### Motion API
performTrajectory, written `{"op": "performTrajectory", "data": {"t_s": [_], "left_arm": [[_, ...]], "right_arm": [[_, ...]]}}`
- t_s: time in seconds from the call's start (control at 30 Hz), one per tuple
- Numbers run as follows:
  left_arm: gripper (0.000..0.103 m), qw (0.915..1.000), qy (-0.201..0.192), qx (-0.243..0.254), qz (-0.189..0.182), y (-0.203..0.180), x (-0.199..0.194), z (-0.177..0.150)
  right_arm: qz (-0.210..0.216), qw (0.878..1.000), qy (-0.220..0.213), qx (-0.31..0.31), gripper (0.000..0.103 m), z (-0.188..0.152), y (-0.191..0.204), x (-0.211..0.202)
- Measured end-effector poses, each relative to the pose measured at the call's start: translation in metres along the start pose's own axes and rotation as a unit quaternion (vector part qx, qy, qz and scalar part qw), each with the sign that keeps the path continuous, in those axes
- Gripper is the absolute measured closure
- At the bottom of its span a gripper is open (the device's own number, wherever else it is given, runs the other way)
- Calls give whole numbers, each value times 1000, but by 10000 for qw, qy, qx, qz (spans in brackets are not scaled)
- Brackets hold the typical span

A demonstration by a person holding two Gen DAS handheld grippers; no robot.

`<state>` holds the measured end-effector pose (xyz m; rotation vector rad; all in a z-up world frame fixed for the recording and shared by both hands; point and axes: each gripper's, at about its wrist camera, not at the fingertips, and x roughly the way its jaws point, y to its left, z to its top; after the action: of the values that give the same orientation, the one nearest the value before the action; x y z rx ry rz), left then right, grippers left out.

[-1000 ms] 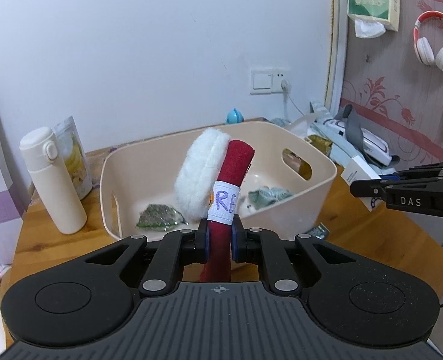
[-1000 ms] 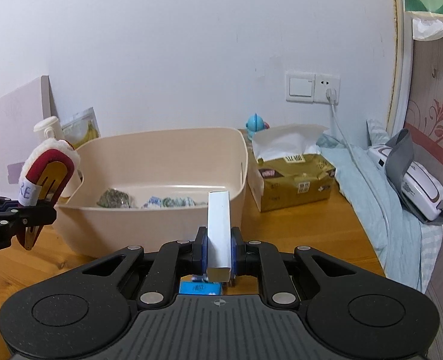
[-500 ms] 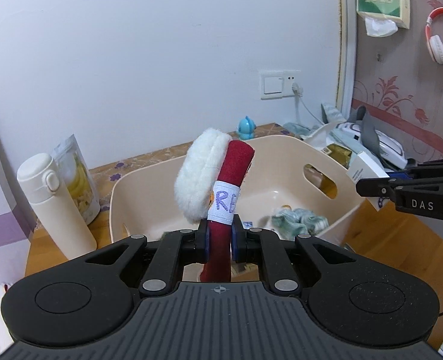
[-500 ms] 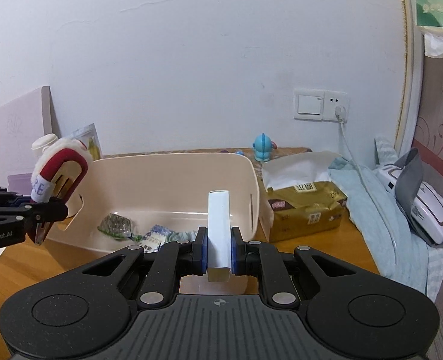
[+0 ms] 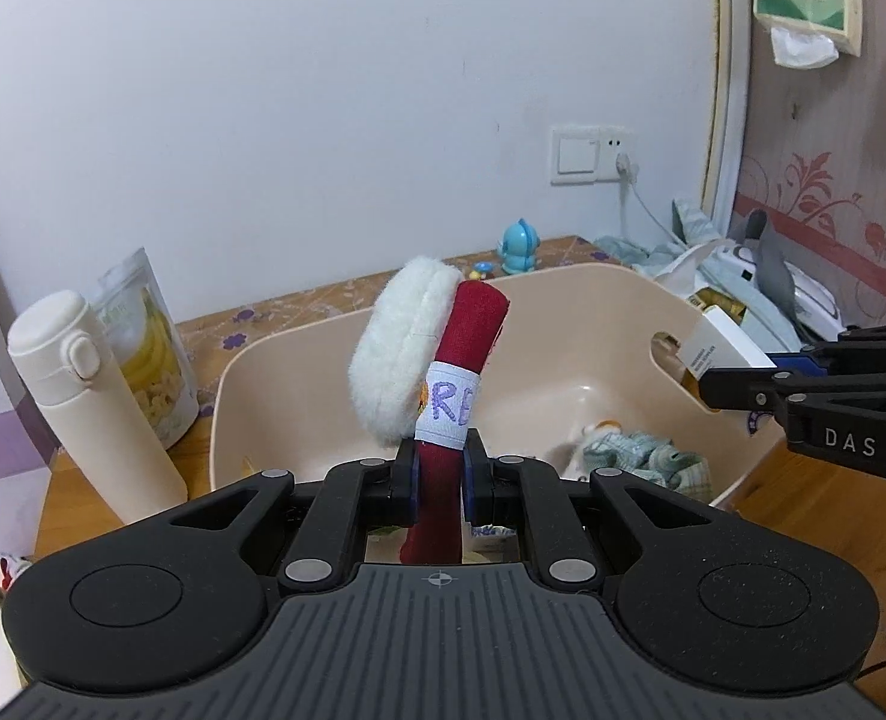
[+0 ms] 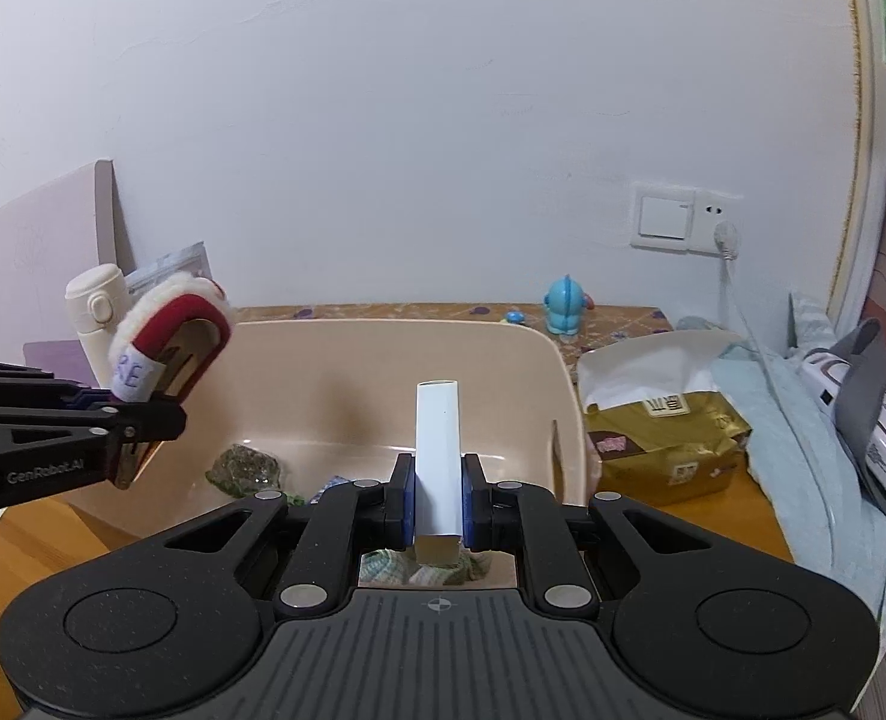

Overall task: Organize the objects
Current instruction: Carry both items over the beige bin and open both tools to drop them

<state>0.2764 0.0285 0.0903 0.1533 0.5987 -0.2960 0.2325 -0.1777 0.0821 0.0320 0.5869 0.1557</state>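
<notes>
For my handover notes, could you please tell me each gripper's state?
Left gripper: shut on red-and-white plush slipper.
Right gripper: shut on slim white cardboard box.

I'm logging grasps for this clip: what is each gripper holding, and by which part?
The left gripper clamps a red, white-furred hair clip by its lower end, below the label. The right gripper clamps a small white box near its lower end.

Smooth beige plastic bin (image 6: 562,396), fuzzy red-and-white cloth ornament (image 5: 419,360), matt white cardboard box (image 6: 438,450), glossy wooden table (image 6: 682,510).
</notes>
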Motion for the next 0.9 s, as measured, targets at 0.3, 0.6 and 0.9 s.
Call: {"op": "performTrajectory", "data": {"t_s": [0.3,0.6,0.9], "left_arm": [[90,9998,211,-23,65,0,19,-1],[90,9986,525,-37,45,-2,38,-9],[90,9972,730,-135,-11,-1,44,-16]], "right_arm": [[65,9999,136,-70,88,0,8,19],[54,9992,332,-196,88,-5,12,32],[72,9981,551,-259,87,-12,12,41]]}}
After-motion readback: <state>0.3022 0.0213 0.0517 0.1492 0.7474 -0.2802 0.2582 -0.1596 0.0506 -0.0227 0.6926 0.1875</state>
